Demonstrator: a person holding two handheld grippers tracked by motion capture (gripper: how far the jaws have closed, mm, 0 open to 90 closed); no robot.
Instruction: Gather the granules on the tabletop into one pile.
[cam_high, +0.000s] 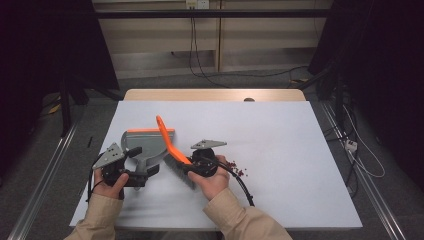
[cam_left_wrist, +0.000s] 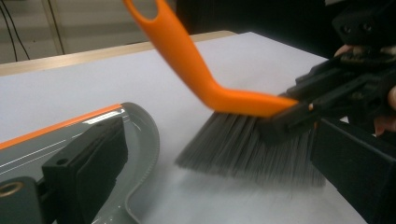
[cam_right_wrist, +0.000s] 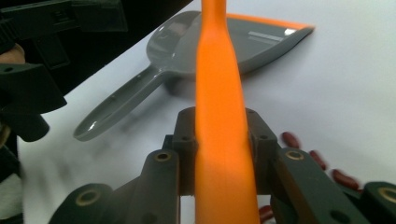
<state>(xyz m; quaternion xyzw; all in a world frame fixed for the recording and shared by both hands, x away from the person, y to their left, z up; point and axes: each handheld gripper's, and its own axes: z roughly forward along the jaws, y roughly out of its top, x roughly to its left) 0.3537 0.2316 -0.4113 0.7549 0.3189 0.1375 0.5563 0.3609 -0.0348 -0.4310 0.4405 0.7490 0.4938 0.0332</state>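
- Brush (cam_high: 172, 150) with a bright orange handle that has a hanging hole at its far end and bends down into a head of grey bristles (cam_left_wrist: 243, 149); the bristles splay against the white table (cam_high: 280, 140), just right of the dustpan.
- Right gripper (cam_right_wrist: 219, 140) has its jaws closed narrow on the brush's orange handle, one black pad pressing each side, as the right gripper view shows; the handle runs up between them toward the dustpan.
- Dustpan (cam_high: 145, 147), grey with an orange strip along its far lip, lies flat on the table at the left; its long handle points back toward the person.
- Left gripper (cam_high: 122, 172) sits at the dustpan's handle end; I cannot tell whether its jaws clamp it.
- Red beans (cam_high: 237, 170) lie scattered on the table just right of the right gripper, near the bristles.
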